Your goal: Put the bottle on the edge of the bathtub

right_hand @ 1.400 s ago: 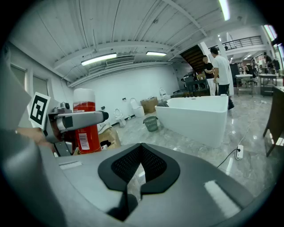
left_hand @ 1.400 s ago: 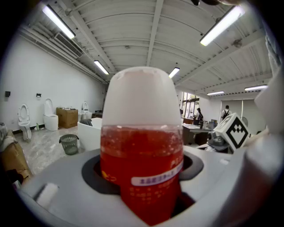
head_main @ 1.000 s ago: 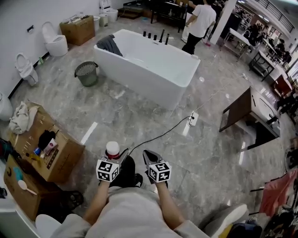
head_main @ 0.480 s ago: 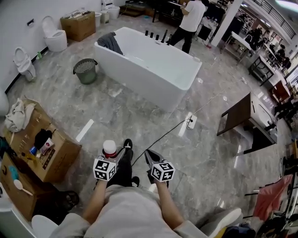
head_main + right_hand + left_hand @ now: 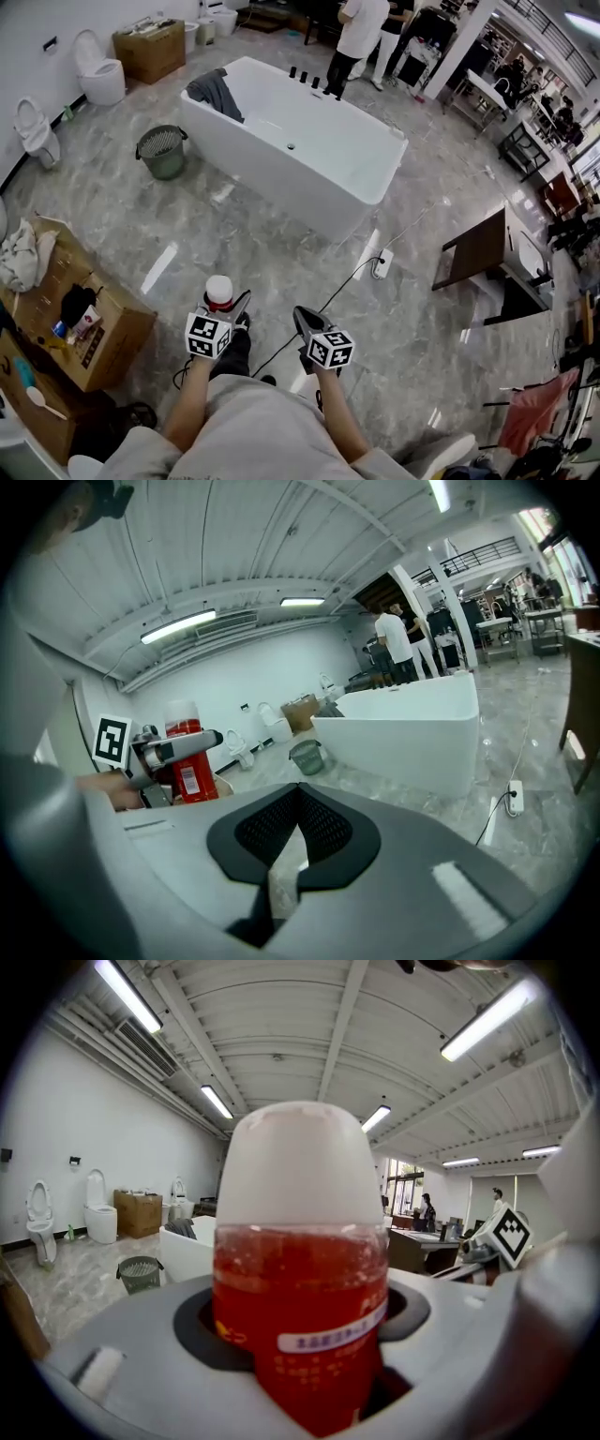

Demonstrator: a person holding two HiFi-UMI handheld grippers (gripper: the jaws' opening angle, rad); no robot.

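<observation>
A red bottle (image 5: 219,292) with a white cap stands upright in my left gripper (image 5: 225,305), whose jaws are shut on its body. In the left gripper view the bottle (image 5: 298,1279) fills the middle of the picture. My right gripper (image 5: 302,322) is beside it, shut and holding nothing; its own view shows the jaws (image 5: 298,803) meeting, with the bottle (image 5: 187,759) off to the left. The white bathtub (image 5: 309,192) stands several steps ahead on the marble floor, a dark cloth (image 5: 212,91) draped over its far left end and black taps (image 5: 309,77) on its far rim.
A mesh waste bin (image 5: 162,151) stands left of the tub. Open cardboard boxes (image 5: 89,323) with small items are at my left. A power strip (image 5: 381,264) and its black cable (image 5: 323,305) cross the floor ahead. A dark table (image 5: 476,246) is at right. People (image 5: 356,28) stand beyond the tub.
I have walked forward toward the bathtub, which now sits lower and nearer in the head view. Both grippers keep their pose, the left still on the bottle. The people beyond the tub have shifted.
</observation>
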